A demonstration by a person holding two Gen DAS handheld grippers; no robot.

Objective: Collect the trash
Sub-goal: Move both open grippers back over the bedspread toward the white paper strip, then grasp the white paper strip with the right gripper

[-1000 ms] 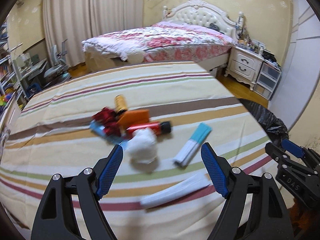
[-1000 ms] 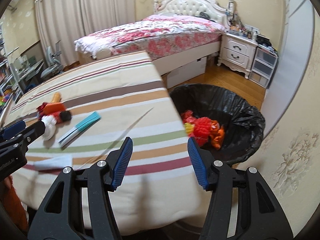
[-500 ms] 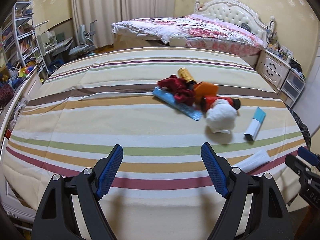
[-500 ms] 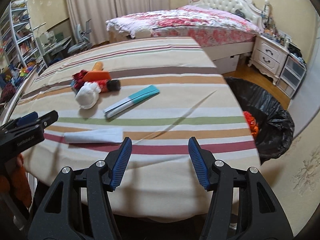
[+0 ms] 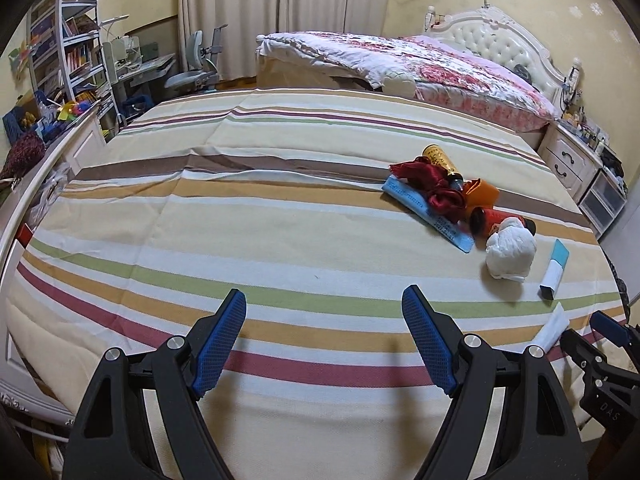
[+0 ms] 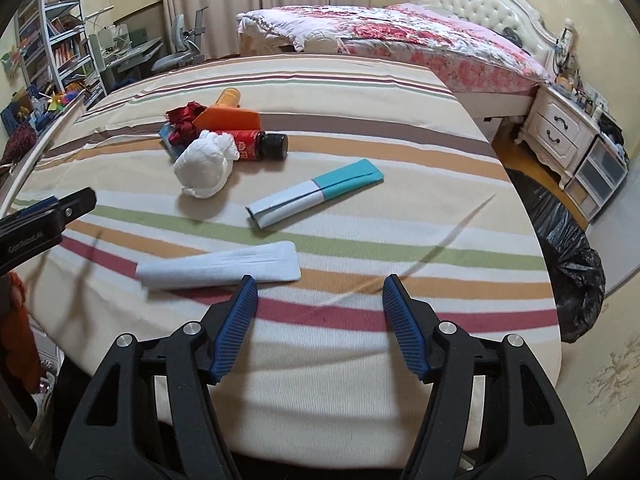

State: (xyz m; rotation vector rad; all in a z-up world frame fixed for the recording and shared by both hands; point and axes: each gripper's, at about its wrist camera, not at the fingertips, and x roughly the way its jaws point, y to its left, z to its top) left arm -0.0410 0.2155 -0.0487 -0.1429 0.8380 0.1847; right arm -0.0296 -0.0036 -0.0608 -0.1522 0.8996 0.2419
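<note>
On the striped cloth, trash location: a white flat packet [image 6: 218,266] lay nearest the right gripper [image 6: 316,324], at about 11 o'clock from its tips; a teal-and-white packet [image 6: 316,198] lay beyond it at 12 o'clock.
Trash cluster: a white crumpled wad [image 6: 204,168], a red bottle [image 6: 256,146], an orange packet [image 6: 230,119], a dark red ribbon [image 6: 182,118], a blue strip [image 5: 428,214] and a yellow tube [image 6: 228,97] were bunched at 10 to 11 o'clock in the right wrist view, touching or overlapping.
Bin: a black-lined trash bin [image 6: 568,264] stood off the cloth edge at 3 o'clock.
Right jaws: spread and opening, nothing between them.
Left jaws: the left gripper [image 5: 324,340] was spread wide and empty, over bare striped cloth [image 5: 240,216]; the trash lay at 1 to 2 o'clock from it.
Risk, thin packet: the white flat packet lay flush on soft cloth; the jaws could slide over it or pinch cloth with it.
Risk, edge: that packet sat near the front edge, so a push toward 6 o'clock could tip it off.
Risk, collision: the two grippers were close beside each other near the packet; both reaching for it could clash.
Risk, cluster: pulling one item could drag the ribbon or roll the bottle.
Open room: wide bare cloth at 9 to 11 o'clock in the left wrist view; a clear run from packet to bin along the front edge.
</note>
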